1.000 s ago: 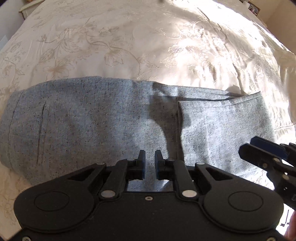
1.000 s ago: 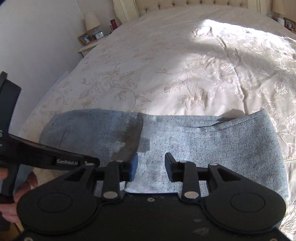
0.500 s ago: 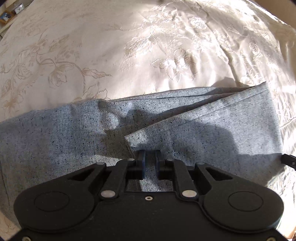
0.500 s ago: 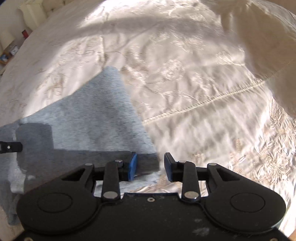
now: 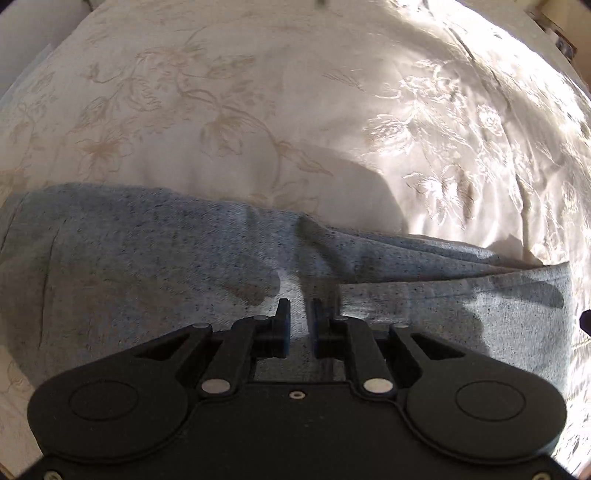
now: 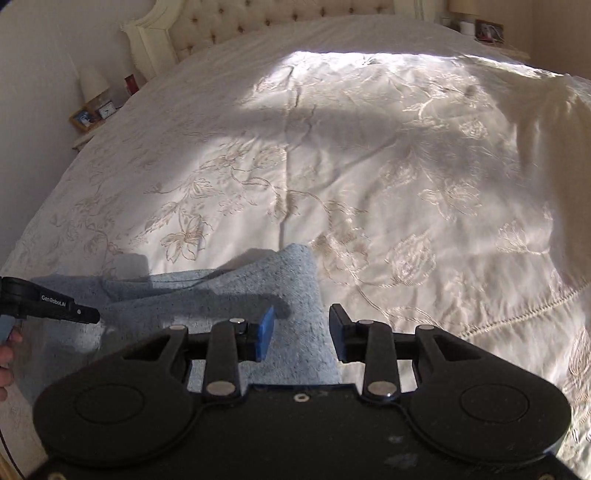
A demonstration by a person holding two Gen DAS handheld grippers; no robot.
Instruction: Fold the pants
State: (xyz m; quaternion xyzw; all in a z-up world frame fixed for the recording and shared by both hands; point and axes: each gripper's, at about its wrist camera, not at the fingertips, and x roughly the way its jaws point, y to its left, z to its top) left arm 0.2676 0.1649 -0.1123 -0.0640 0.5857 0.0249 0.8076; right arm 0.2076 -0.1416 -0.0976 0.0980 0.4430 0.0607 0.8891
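Observation:
Grey-blue speckled pants (image 5: 155, 266) lie folded across the near edge of a cream bedspread, with a folded-over leg layer on the right (image 5: 461, 306). My left gripper (image 5: 301, 314) hovers over the middle of the pants, its jaws a narrow gap apart with nothing between them. My right gripper (image 6: 301, 325) is open over the right end of the pants (image 6: 280, 295), whose edge lies between its jaws. The left gripper's body (image 6: 48, 302) shows at the left edge of the right wrist view.
The cream embroidered bedspread (image 6: 351, 166) covers the bed, with sunlit patches. A tufted headboard (image 6: 280, 26) stands at the far end. A nightstand with a lamp (image 6: 92, 81) and frames is at far left. A raised fold of bedspread (image 6: 554, 147) lies at right.
The left gripper swung back left over the middle of the pants. The right gripper turned from the bare bedspread back toward the headboard and now sits over the pants' right end.

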